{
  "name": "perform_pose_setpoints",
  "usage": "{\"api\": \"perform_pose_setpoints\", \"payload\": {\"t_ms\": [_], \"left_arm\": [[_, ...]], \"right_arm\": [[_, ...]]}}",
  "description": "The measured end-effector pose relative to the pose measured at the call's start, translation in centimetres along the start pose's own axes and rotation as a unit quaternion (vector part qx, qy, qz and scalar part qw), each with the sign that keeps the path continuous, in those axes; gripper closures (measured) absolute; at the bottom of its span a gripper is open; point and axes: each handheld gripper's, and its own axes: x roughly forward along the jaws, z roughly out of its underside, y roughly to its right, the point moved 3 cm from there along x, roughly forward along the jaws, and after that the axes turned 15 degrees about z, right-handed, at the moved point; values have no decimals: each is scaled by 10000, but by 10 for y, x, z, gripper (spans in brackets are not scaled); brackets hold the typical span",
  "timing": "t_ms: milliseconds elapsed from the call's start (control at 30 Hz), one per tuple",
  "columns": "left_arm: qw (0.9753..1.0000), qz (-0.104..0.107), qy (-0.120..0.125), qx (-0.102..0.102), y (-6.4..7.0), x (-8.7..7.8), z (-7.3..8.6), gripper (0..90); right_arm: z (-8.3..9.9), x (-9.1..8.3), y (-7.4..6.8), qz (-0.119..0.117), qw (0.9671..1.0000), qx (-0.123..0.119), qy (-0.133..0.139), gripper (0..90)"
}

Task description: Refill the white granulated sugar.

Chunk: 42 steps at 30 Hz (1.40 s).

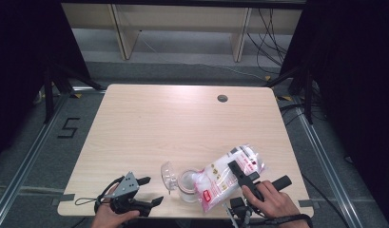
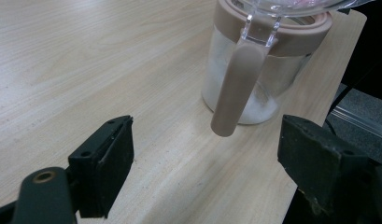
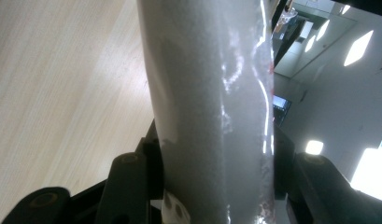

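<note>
Taking the glass jar (image 1: 186, 186) near the desk's front edge as my landmark, I am holding my left gripper (image 1: 153, 191) to the left of it, low over the desk (image 1: 182, 123), with my left hand (image 1: 111, 217) wrapped around its body at the very front edge. Its jaws are standing wide open with nothing between them, and in the left gripper view (image 2: 205, 163) they are framing bare wood, with the jar (image 2: 261, 70) just ahead of them and untouched. The jar is standing upright with white powder lying in its bottom, a dusty-pink collar around its mouth and a pink strap (image 2: 237, 86) hanging down its side. Its clear lid (image 1: 169, 176) is hinged back and tipping off the jar's left side. Directly over the jar's open mouth and running up to its right, I am tilting a clear plastic bag (image 1: 228, 175) of white powder, its lower corner dipping at the jar's rim and its printed upper end lying farther right and away. My right gripper (image 1: 243, 176) is clamped across the middle of this bag, to the right of the jar, with my right hand (image 1: 270, 199) behind it. In the right gripper view (image 3: 212, 154) the bag (image 3: 207, 93) is squeezed between both jaws, which are pressing in on either side.
</note>
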Motion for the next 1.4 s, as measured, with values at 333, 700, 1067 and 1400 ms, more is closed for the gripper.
{"api": "perform_pose_setpoints", "payload": {"t_ms": [333, 700, 1067, 1400], "left_arm": [[10000, -11, -7, 14, 0, 0, 0, 184], [10000, -15, -3, 11, 0, 0, 0, 184], [10000, 8, 13, 13, 0, 0, 0, 184], [10000, -8, -13, 29, 0, 0, 0, 184]], "right_arm": [[0, 0, -1, 20, 10000, 65, 3, 572], [1, 1, 0, 17, 10000, 8, 60, 575], [1, 0, -1, -2, 10000, 45, 25, 576], [1, 1, 0, 19, 10000, -5, 66, 578]]}}
